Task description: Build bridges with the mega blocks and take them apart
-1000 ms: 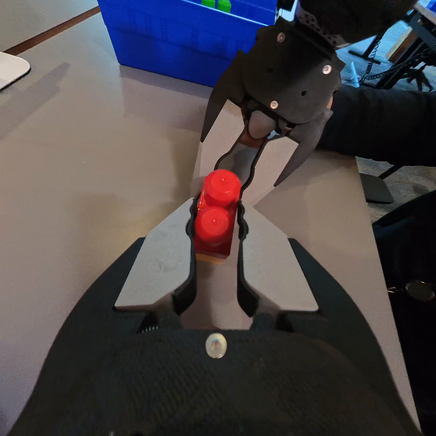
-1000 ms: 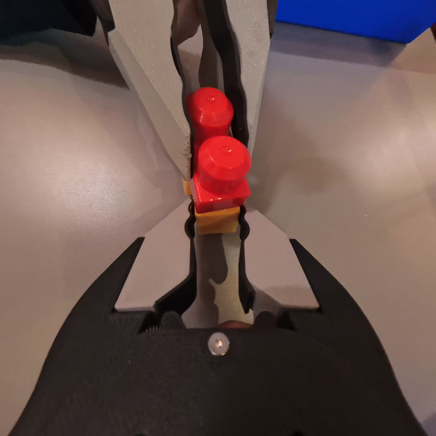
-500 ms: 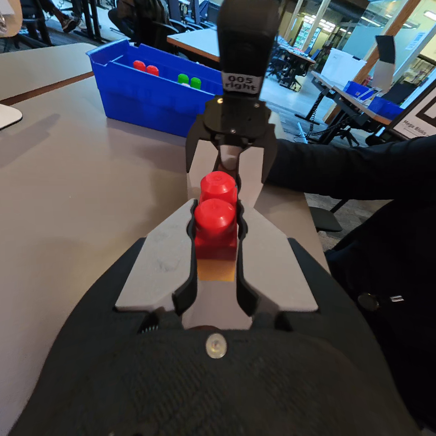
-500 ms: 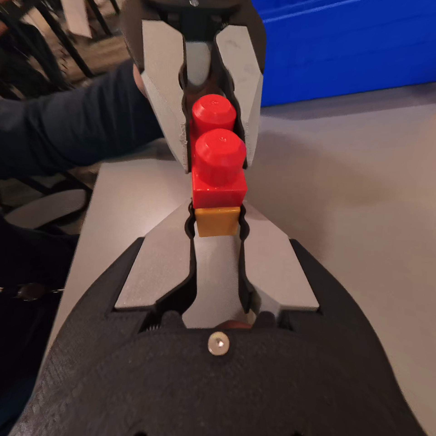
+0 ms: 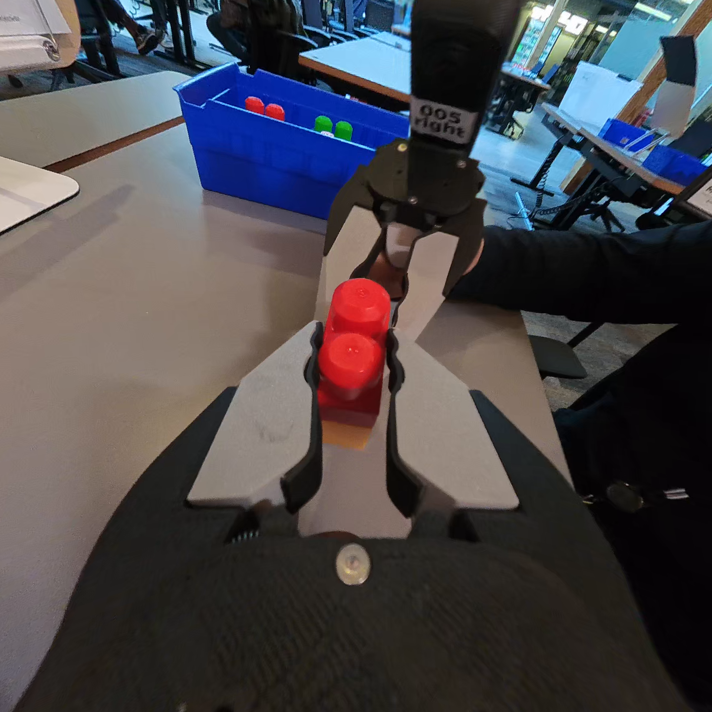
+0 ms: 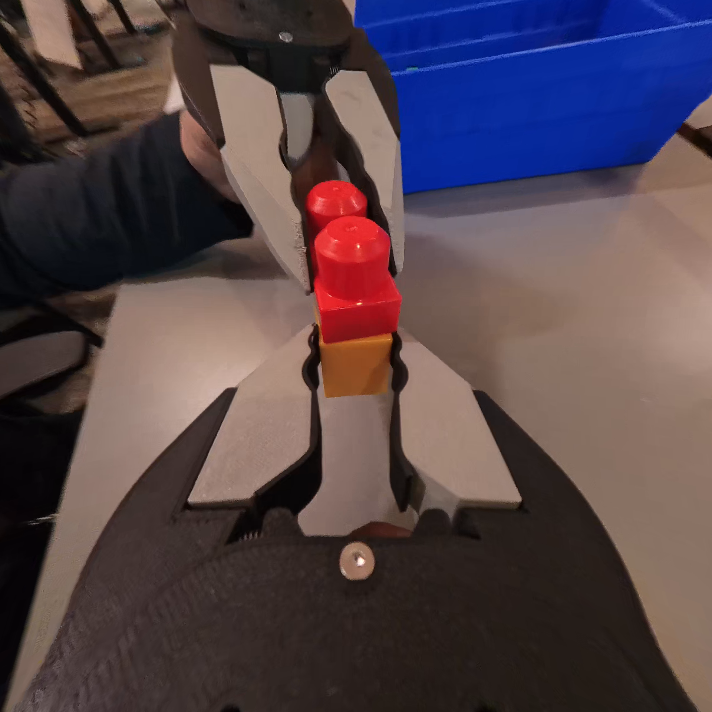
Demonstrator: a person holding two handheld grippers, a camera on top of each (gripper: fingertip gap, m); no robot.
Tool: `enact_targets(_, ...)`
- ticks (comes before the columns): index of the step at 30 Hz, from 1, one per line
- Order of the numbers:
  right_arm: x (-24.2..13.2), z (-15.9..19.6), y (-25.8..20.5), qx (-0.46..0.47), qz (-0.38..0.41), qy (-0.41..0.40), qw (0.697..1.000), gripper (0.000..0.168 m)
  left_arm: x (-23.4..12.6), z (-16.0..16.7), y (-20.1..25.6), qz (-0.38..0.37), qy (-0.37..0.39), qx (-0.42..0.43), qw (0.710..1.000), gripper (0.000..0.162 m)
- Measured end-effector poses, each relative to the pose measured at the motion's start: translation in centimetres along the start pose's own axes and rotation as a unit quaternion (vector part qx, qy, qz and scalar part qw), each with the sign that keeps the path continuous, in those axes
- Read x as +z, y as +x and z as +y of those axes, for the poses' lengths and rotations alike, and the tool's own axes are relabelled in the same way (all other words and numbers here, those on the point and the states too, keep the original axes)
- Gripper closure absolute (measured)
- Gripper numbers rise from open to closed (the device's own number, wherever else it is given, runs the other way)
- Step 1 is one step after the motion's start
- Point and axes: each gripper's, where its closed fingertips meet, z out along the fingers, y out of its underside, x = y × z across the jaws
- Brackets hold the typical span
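Tabletop (image 5: 154,327) grey, blue bin (image 5: 277,162) behind, left tongs (image 5: 352,348) pinching red block (image 5: 352,370), right tongs (image 6: 356,348) pinching orange block (image 6: 354,366)

grey table (image 5: 154,308) | white device corner (image 5: 27,192) far left | office desks (image 5: 358,65), chairs (image 5: 558,358) behind

blue bin (image 5: 269,154) blocks the far side — table (image 5: 115,346) left open.

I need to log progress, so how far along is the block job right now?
Done: red and green blocks already sit in the blue plastic bin. In hand: the left gripper clamps the red two-stud block, the right gripper the orange block beneath. Left: separating these two; no bridge stands in view.
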Motion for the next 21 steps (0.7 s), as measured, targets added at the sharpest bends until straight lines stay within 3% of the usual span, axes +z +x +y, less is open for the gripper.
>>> enact_targets(3,-0.2,0.0,-0.2,-0.006,-0.007,0.002,1.000,0.136,0.1,0.0,0.2,0.005,-0.001,-0.001,1.000,0.131)
enact_targets(9,-2.3,-2.4,-0.9,0.058,-0.106,0.101,0.988,0.135,0.3,0.2,1.1,0.039,-0.002,-0.017,0.999,0.132)
enact_targets(16,-2.6,-1.2,-0.8,0.026,-0.082,0.044,0.995,0.135,1.1,0.9,1.1,0.050,-0.007,-0.012,0.999,0.132)
enact_targets(21,-3.9,-2.3,-0.7,0.059,-0.118,0.087,0.987,0.135,1.1,-0.5,1.2,0.054,0.033,-0.024,0.998,0.132)
